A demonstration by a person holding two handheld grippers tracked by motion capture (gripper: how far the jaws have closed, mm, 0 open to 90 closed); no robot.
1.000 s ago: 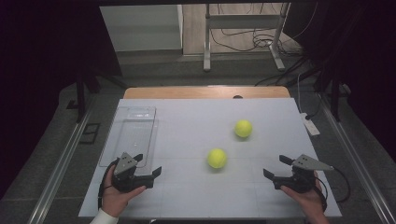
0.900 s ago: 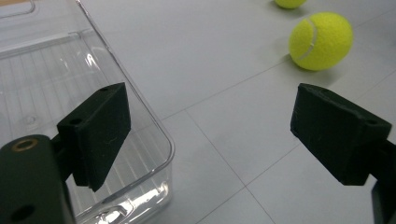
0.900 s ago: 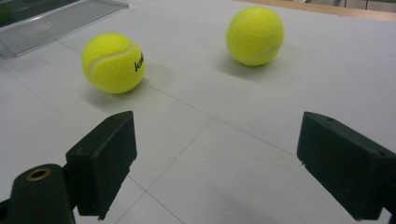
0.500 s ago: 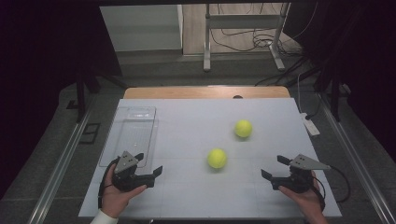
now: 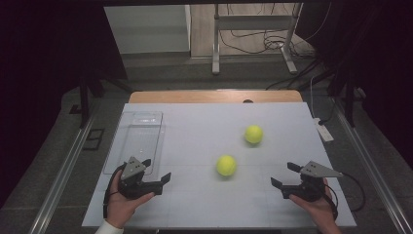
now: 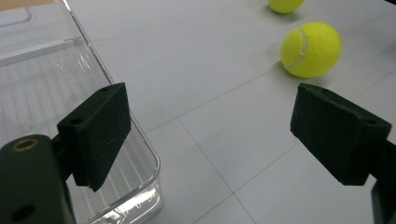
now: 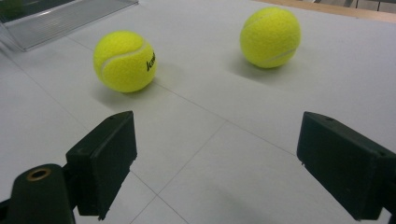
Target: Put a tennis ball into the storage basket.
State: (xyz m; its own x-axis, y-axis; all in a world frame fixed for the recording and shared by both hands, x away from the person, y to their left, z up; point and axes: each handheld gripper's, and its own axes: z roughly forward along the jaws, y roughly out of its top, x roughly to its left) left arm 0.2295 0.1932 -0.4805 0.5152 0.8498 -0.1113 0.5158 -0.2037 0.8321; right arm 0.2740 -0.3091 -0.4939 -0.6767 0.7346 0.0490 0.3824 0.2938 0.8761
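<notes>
Two yellow tennis balls lie on the white table [image 5: 195, 126]. The nearer ball [image 5: 226, 165] [image 6: 310, 49] [image 7: 124, 60] is near the middle. The farther ball [image 5: 253, 134] [image 6: 285, 4] [image 7: 270, 36] sits behind it to the right. A clear plastic tray [image 5: 134, 141] [image 6: 100, 70] [image 7: 60, 16] rests at the left. My left gripper [image 5: 157, 169] [image 6: 217, 133] hovers open by the tray's near right corner, pointing toward the nearer ball. Low at the front right, my right gripper [image 5: 282, 174] [image 7: 224, 161] is open and faces both balls. Nothing lies between either pair of jaws.
A small white device [image 5: 324, 132] lies at the table's right edge. Beyond the table's wooden far edge [image 5: 214, 96] stand a metal frame [image 5: 253, 39] and cables on the floor. Metal rails run along both sides of the table.
</notes>
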